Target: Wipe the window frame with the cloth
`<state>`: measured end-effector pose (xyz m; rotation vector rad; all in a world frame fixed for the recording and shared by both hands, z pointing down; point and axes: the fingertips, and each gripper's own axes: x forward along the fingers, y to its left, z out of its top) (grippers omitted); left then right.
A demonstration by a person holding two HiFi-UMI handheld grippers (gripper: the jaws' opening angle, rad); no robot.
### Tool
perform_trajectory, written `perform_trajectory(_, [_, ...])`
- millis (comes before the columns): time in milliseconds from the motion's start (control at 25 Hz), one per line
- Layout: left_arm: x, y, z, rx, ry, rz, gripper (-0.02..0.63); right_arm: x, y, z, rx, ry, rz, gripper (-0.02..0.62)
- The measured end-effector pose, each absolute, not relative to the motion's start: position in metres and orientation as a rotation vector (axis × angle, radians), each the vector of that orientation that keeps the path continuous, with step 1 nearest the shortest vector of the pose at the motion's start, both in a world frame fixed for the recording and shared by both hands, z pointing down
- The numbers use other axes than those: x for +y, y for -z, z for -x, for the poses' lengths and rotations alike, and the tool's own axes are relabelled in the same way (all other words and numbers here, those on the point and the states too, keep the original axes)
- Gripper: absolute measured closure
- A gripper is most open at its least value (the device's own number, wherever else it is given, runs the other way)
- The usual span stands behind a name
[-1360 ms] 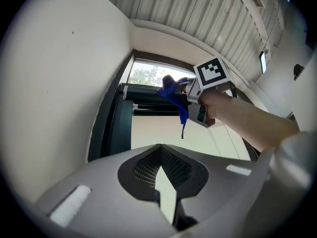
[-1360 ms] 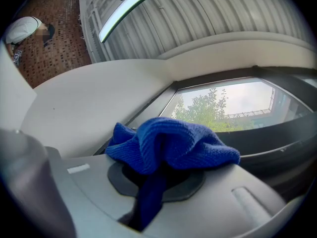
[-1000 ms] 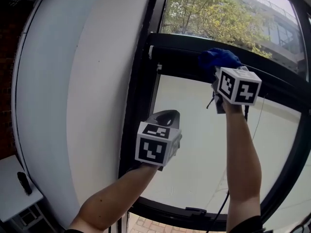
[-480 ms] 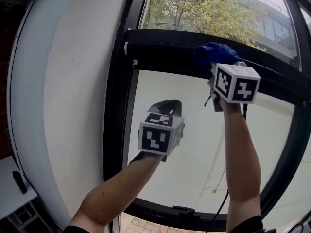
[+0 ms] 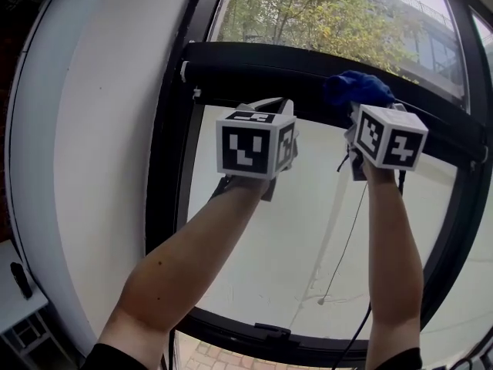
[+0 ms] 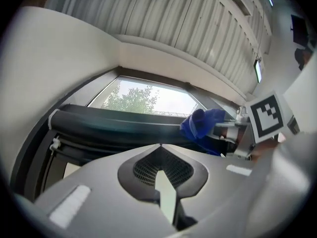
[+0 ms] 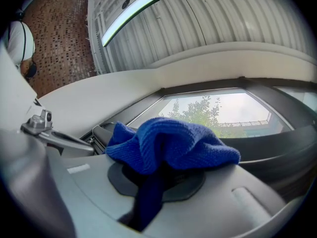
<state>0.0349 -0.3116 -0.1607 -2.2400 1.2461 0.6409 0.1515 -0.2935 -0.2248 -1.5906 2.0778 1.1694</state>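
While bunched into a soft wad, blue cloth [image 5: 357,89] clamped between the jaws of the right gripper [image 5: 353,112], pressed against the black roller bar [image 5: 254,64] near the top of the window frame [image 5: 166,168], right of the bar's middle. Seen from the right gripper view, spilling over both jaws, one fold tucked down between them. Left gripper [image 5: 266,104] held high just beside it, to the left, tips at the same bar's lower edge, jaws closed together on nothing. Beyond the glass, leafy green tree [image 5: 308,14]. White wall [image 5: 92,129] left of the frame; thin cord [image 5: 344,241] hanging before the lower pane.
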Motion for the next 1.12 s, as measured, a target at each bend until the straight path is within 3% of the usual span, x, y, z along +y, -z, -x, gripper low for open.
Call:
perform_trajectory(480, [-0.280,0.209,-0.105,1.195,-0.553,2.154,0.612,-0.281,0.225,-0.211,2.063,-1.155,1.601,0.543])
perform_trajectory(1120, [-0.281,0.204,-0.176,1.270,-0.574,2.184,0.612,-0.261,0.221,-0.289,2.079,-1.201,1.643,0.543])
